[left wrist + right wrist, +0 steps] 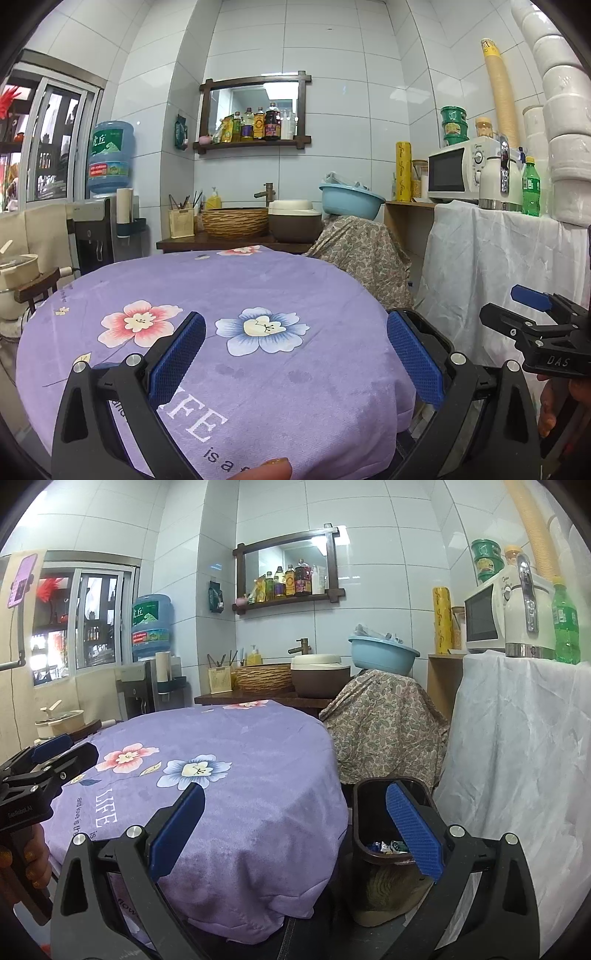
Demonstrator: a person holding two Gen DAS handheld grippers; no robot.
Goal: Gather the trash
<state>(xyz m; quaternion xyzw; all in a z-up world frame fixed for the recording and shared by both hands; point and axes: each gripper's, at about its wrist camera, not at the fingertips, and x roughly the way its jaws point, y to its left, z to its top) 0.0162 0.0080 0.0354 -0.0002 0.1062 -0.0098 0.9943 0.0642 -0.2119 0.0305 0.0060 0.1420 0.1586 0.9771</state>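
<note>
Left gripper: held above the near part of the table, jaws wide apart, nothing between the blue pads; in the right wrist view it shows at the left edge, a hand on its grip below.
Right gripper: held over the table's right edge, jaws spread, empty; its right finger overlaps the bin in the picture, touching or not I cannot tell. In the left wrist view it shows at the right edge, whether spread or closed cannot be told from there.
Table: round, under a purple cloth with a pink flower, a blue flower and white lettering near the front edge.
Bin: dark, on the floor just beside the table's right side, between the table and the white drape.
Trash: a few small coloured wrappers lying at the bottom of the bin.
Behind the table: a wooden counter with a woven basin, a tap, a brown pot with a pale lid; a blue bowl on a patterned cloth to the right.
Wall: a wood-framed mirror with a shelf of bottles below it.
Left side: a water dispenser with a blue jug by the window.
Right side: a microwave, a kettle, a green bottle above the drape.
</note>
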